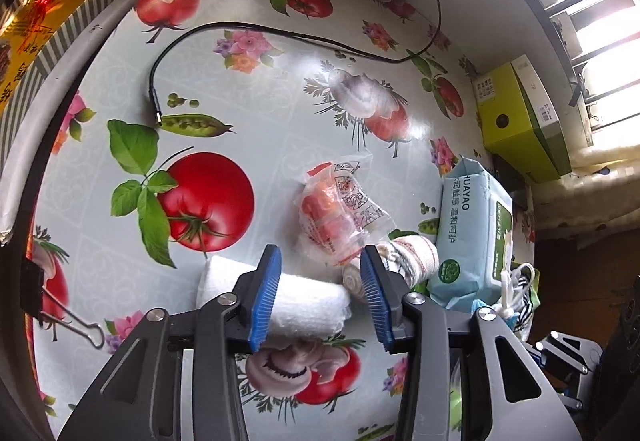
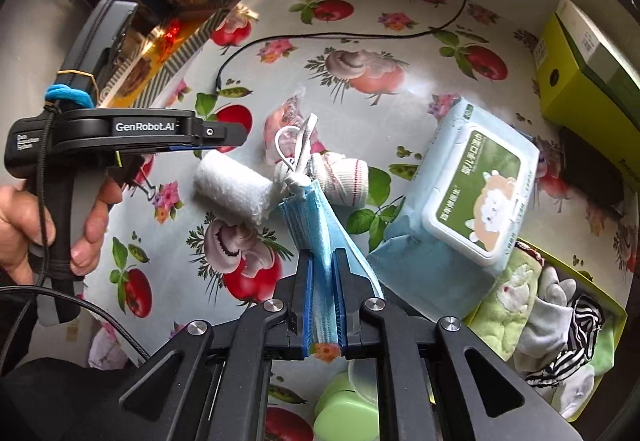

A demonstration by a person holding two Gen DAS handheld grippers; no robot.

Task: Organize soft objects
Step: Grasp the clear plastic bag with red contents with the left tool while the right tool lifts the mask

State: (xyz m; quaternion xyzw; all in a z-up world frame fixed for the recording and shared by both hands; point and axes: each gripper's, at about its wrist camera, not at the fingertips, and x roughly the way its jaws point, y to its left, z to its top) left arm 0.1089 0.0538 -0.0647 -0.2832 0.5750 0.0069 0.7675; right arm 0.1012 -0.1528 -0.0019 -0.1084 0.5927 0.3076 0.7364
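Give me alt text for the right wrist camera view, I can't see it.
The right gripper is shut on a folded blue face mask above a tomato-print tablecloth. Behind lie a rolled white towel, a pale blue wet-wipes pack and a box of soft fabrics; the open left gripper is at left.

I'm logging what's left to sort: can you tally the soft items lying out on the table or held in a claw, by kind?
Rolled white towel: 1
Rolled striped cloth: 1
Blue face masks, one bunch, clamped in the right claw: 1
Pack of wet wipes: 1
Orange item in a clear plastic bag: 1
Total: 5
The left claw is open above the towel.
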